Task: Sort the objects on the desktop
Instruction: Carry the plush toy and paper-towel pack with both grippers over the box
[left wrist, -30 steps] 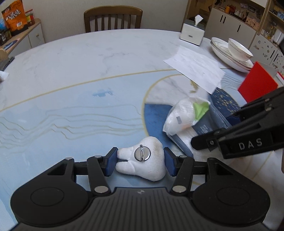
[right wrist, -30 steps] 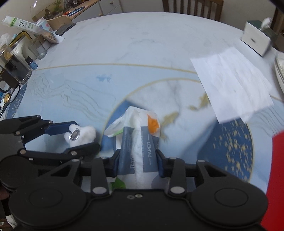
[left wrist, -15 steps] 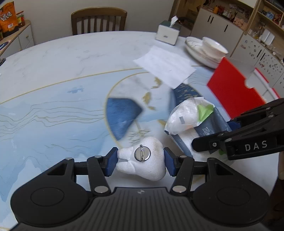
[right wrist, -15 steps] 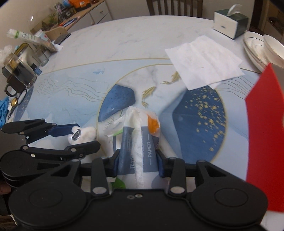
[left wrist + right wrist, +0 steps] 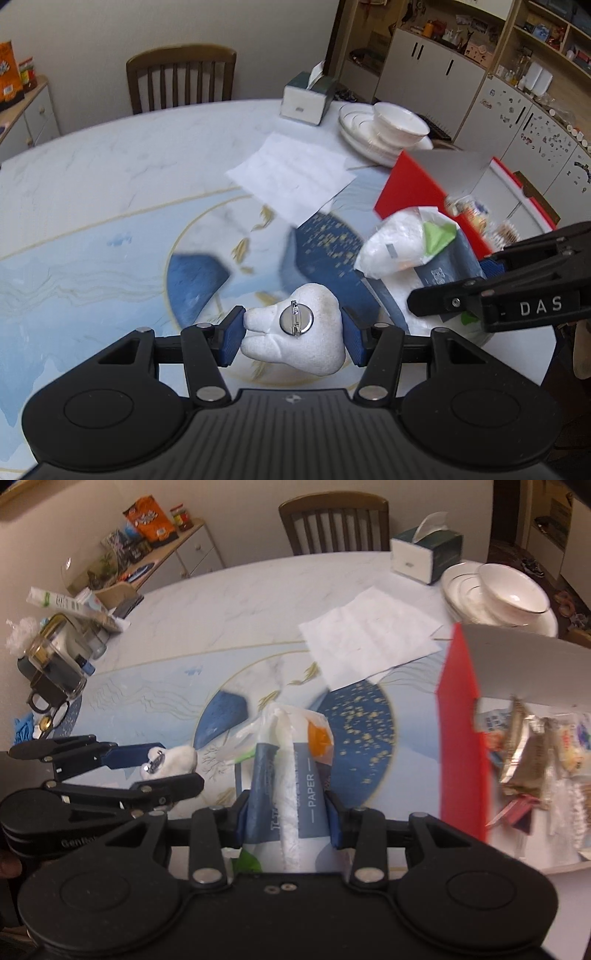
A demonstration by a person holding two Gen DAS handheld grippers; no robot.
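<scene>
My left gripper [image 5: 293, 338] is shut on a white tooth-shaped brooch [image 5: 295, 339] with a round metal pin on its back, held above the table. It also shows in the right wrist view [image 5: 168, 762], at the left. My right gripper [image 5: 288, 812] is shut on a blue-and-white pack of paper tissues [image 5: 290, 782], which also shows in the left wrist view [image 5: 410, 247] at the right. A red box [image 5: 461, 738] with snack packets inside stands open just right of the pack.
On the round patterned table [image 5: 110, 184] lie a white paper sheet [image 5: 291, 177], stacked white plates with a bowl [image 5: 388, 129] and a tissue box [image 5: 306, 99]. A glass mug [image 5: 55, 664] and clutter sit at the left edge. A wooden chair [image 5: 181, 81] stands behind.
Both grippers have risen and swung right with their objects. The red box is now close beside the tissue pack, with its inside in view.
</scene>
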